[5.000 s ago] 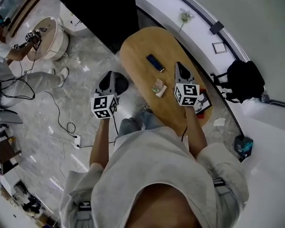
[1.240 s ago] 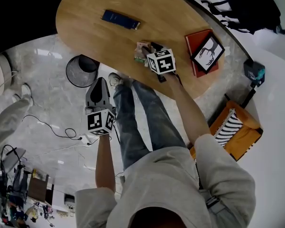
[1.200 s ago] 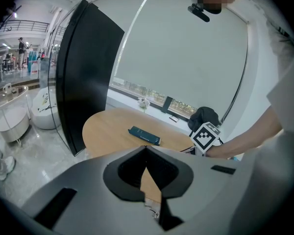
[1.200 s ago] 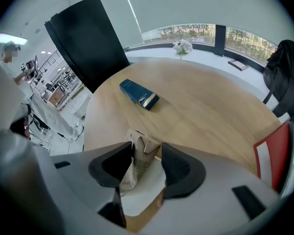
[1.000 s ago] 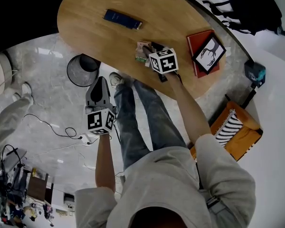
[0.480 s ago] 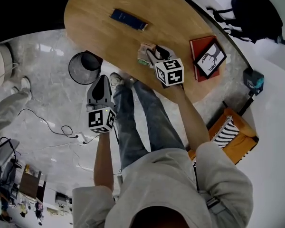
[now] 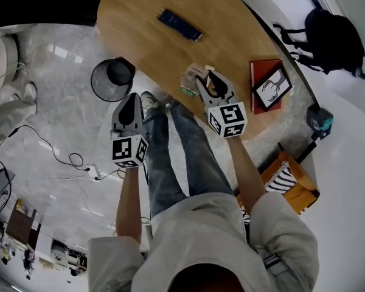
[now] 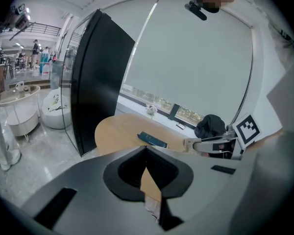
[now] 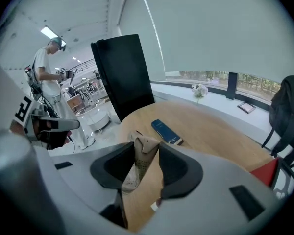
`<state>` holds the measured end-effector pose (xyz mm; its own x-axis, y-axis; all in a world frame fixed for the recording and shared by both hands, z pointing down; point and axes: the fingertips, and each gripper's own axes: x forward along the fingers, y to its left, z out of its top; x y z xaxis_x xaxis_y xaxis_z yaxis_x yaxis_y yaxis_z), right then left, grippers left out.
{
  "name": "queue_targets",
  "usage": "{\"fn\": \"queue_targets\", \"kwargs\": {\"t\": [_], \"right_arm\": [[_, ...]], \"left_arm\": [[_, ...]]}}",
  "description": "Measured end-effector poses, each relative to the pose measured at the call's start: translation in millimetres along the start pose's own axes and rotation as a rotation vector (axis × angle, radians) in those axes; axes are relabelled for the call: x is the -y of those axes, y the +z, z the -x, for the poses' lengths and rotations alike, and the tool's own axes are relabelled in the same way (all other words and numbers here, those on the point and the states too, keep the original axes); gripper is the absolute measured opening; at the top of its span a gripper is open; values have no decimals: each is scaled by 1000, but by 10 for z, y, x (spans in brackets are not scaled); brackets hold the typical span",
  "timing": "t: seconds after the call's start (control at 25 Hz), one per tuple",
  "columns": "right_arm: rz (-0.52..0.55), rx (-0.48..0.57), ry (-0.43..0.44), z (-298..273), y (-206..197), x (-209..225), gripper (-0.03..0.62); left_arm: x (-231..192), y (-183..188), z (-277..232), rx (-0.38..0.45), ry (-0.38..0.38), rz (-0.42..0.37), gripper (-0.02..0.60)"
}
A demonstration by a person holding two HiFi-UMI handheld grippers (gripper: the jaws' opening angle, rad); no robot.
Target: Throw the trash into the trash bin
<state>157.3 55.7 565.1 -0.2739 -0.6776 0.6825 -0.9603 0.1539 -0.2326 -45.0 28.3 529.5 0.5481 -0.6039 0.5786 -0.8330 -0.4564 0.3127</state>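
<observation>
Between the jaws of my right gripper [image 9: 147, 145] sits a crumpled piece of brown paper trash [image 9: 139, 166]; the jaws are shut on it. In the head view the right gripper [image 7: 205, 78] hangs over the near edge of the oval wooden table [image 7: 146, 17], the trash [image 7: 190, 82] at its tips. A round black mesh trash bin [image 7: 112, 79] stands on the floor left of the table. My left gripper [image 7: 132, 98] hovers over the floor just on the near side of the bin. Its jaws [image 8: 146, 148] meet at the tips, with nothing held.
A dark blue flat box [image 7: 179, 24] lies further back on the table, a red book with a framed picture [image 7: 271, 87] at its right end. A black backpack [image 7: 331, 35] and an orange seat [image 7: 289, 181] stand to the right. Cables [image 7: 67, 160] cross the floor. Another person [image 9: 49, 77] stands far off.
My right gripper has lifted off the table top with the paper trash in its jaws and come towards me. The left gripper has stayed about where it was.
</observation>
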Motion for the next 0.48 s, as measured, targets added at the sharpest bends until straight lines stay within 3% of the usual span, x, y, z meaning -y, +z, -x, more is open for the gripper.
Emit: {"fn": "queue_targets", "kwargs": {"t": [0.48], "right_arm": [[139,-14,131,-92,103,-636,172]], "left_arm": [[-440,-103,323,49,114,81,18]]}}
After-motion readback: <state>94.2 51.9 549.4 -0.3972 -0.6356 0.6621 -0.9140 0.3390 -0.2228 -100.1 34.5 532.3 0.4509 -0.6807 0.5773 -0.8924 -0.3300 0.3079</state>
